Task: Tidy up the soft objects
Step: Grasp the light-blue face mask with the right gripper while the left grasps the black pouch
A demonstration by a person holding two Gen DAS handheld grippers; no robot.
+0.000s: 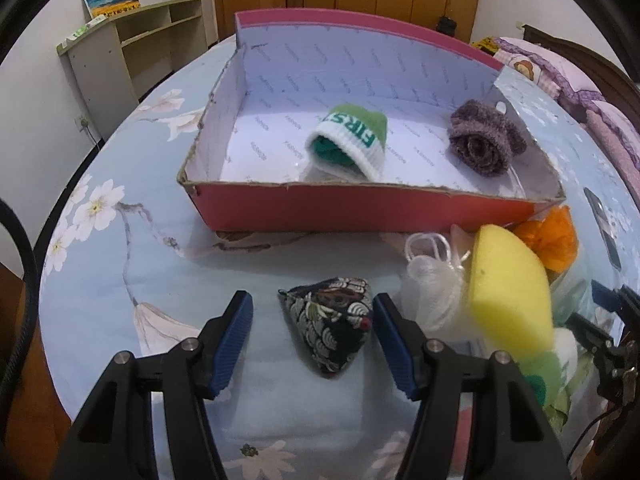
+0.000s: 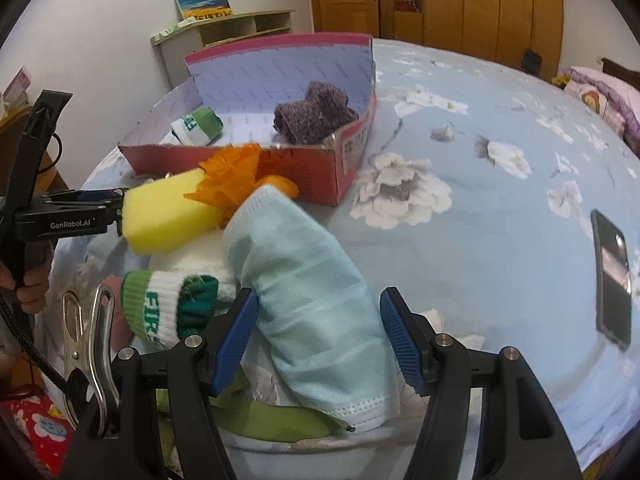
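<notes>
Left gripper (image 1: 314, 344) wide open, straddling the patterned pouch (image 1: 330, 330), not squeezing yet. Right gripper (image 2: 318, 334) same deal, gaping around the light-blue towel (image 2: 312, 292). Beyond both, red box (image 1: 360, 210) collecting soft stuff: sock (image 1: 350, 142) reading "FIRST". "GenRobot.AI" printed along the other gripper's body.

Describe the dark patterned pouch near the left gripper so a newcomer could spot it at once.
Start at the red cardboard box on the blue floral bedspread. In front of its near wall, left of the pile with the yellow sponge, lies the pouch, between the open fingers of the left gripper. It alone is black, triangular, printed with wave patterns.
</notes>
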